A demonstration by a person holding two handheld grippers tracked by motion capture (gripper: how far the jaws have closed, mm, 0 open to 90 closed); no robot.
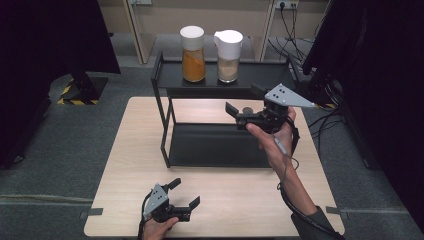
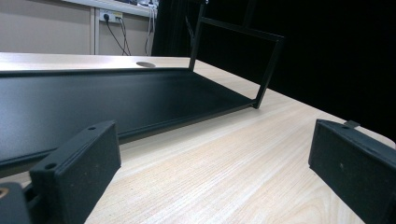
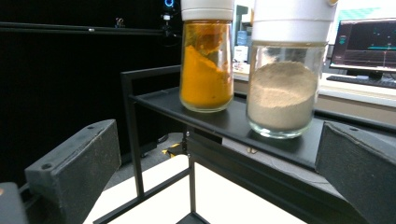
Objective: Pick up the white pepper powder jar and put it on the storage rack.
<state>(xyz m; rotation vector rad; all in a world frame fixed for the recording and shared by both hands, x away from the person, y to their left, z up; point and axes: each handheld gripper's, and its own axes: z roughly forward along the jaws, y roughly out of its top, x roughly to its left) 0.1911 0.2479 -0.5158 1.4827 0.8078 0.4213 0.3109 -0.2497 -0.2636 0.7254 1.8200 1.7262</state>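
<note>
L gripper (image 1: 186, 193) is held low, near the person's body, gripped from behind by the L hand (image 1: 159, 227); jaws are spread wide, nothing between the fingertips. In the L gripper view both pads (image 2: 79, 163) are seen well apart. R gripper (image 1: 243, 103) is held raised and farther fwd, R forearm (image 1: 295, 192) extended, wrist bent, R hand (image 1: 274, 137) wrapped under the body. Its jaws are likewise spread wide, nothing clamped; in the R gripper view the pads (image 3: 77, 158) stand far apart.
</note>
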